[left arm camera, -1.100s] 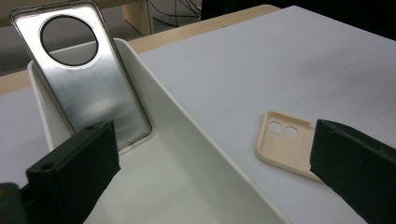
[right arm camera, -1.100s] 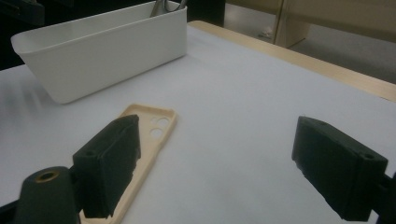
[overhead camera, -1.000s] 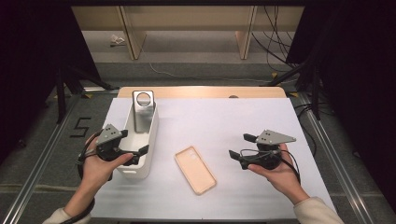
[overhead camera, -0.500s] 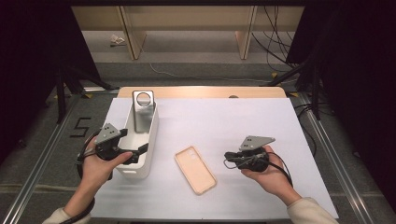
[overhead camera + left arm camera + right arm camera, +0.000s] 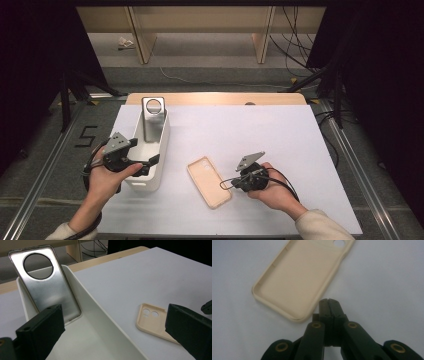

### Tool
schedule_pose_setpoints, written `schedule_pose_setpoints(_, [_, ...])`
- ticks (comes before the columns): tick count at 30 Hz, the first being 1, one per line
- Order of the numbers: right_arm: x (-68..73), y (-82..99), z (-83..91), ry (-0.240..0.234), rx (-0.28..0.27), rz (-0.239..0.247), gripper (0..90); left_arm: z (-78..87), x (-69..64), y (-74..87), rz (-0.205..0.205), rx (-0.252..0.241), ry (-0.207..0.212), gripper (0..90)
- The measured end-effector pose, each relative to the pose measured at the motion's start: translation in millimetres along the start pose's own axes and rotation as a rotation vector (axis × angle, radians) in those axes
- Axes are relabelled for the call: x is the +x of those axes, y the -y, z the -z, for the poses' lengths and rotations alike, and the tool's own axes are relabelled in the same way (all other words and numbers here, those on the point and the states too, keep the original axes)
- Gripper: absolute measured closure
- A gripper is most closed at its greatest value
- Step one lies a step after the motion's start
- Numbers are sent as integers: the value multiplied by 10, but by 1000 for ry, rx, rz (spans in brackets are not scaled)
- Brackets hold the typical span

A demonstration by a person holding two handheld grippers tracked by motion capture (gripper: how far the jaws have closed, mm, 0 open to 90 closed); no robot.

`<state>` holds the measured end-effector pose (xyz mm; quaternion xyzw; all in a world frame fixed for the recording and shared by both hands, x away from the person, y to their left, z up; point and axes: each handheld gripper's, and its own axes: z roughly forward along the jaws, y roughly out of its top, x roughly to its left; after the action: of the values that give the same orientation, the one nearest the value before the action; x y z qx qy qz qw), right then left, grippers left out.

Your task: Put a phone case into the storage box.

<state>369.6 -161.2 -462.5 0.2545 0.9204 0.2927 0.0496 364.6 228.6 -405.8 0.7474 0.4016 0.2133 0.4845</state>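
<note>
Now you are bringing the right tongs [image 5: 328,302], pressed together, beside the beige phone case [image 5: 299,277]; next, nudge it. Left tongs [image 5: 112,332] are standing apart.

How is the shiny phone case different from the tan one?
The shiny phone case is silver and leans upright inside the white bin; the tan phone case lies flat on the table, hollow side up. The shiny one has one big round hole, the tan one small holes.

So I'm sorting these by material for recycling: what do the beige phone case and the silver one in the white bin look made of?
The beige phone case looks like matte soft plastic or silicone, dull with rounded moulded edges. The silver case looks like brushed metal or metallised plastic, streaky sheen with a bright rim. The white bin seems smooth, slightly glossy plastic.
</note>
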Motion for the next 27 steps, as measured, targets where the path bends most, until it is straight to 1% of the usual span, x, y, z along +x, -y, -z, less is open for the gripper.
schedule_pose_setpoints(1, [7,-3,-21,-2,13,-5,900,0,-1,0,0,0,-1,17])
schedule_pose_setpoints(4, [18,-1,-64,-12,42,1,900,3,-3,-3,-3,-1,0,17])
schedule_pose_setpoints(9, [59,3,-100,-31,74,5,900,3,-2,-4,-4,-5,0,17])
schedule_pose_setpoints(12, [79,-7,-110,-29,77,10,900,6,-9,-9,-3,-9,1,17])
schedule_pose_setpoints(15, [101,-13,-117,-39,75,5,900,4,-13,-12,-3,-8,4,17])
schedule_pose_setpoints(27, [323,-129,-229,-89,74,54,900,-1,-16,-10,-4,-7,7,17])
